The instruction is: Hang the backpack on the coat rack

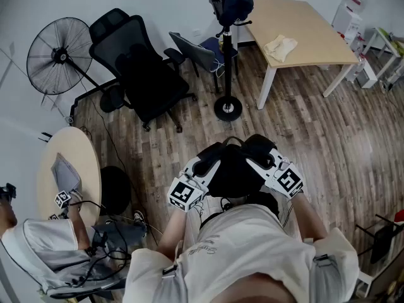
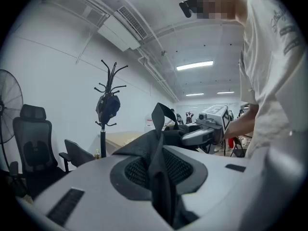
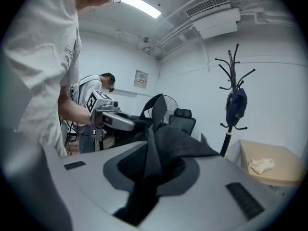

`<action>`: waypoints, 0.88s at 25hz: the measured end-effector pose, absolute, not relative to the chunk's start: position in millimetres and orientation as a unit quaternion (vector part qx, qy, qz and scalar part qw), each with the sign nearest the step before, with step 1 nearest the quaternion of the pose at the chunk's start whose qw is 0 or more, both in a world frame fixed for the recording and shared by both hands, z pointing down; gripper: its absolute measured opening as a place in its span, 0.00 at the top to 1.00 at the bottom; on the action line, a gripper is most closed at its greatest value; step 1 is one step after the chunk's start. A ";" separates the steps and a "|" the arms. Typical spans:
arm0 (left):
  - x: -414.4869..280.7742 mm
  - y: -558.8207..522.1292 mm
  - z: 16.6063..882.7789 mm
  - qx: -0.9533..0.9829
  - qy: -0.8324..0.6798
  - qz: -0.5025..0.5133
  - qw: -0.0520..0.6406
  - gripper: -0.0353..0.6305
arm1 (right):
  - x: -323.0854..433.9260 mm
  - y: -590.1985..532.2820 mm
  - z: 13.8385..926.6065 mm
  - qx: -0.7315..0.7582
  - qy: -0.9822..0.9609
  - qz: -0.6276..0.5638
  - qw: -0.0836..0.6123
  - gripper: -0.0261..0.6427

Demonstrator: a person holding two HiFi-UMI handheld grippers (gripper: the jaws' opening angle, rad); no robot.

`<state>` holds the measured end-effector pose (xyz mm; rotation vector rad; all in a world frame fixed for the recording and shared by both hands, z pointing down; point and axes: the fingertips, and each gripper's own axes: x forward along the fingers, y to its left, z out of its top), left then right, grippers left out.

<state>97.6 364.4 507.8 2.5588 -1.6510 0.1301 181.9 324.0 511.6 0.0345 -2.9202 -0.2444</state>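
Observation:
In the head view I hold a black backpack [image 1: 232,172] up in front of my chest, between both grippers. My left gripper [image 1: 210,164] is shut on its fabric on the left side. My right gripper [image 1: 257,160] is shut on it on the right side. In the left gripper view, black backpack cloth [image 2: 161,167] is pinched between the jaws, and a strap loop stands above it. The right gripper view shows backpack cloth [image 3: 153,153] clamped the same way. The coat rack [image 1: 226,55] stands ahead on the wood floor, apart from me, with a dark bag [image 1: 232,2] hanging near its top.
A black office chair [image 1: 142,74] and a standing fan [image 1: 60,55] are at the left. A second chair [image 1: 199,52] sits beside the rack's pole. A wooden table [image 1: 309,33] with a cloth stands at the right. At the lower left, another person [image 1: 38,251] sits by a round table [image 1: 85,163].

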 end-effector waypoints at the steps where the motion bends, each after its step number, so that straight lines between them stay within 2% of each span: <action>1: 98.0 364.9 507.7 0.839 -0.541 0.042 0.048 0.83 | 182.1 324.6 512.0 0.010 -0.991 -0.081 0.106 0.88; 12: 84.8 357.1 510.6 0.846 -0.529 0.040 0.058 0.84 | 166.4 316.9 511.8 0.022 -0.991 -0.064 0.112 0.87; 22: 50.8 300.1 524.6 0.840 -0.535 0.053 0.082 0.84 | 130.6 260.1 527.4 0.005 -0.991 -0.062 0.121 0.87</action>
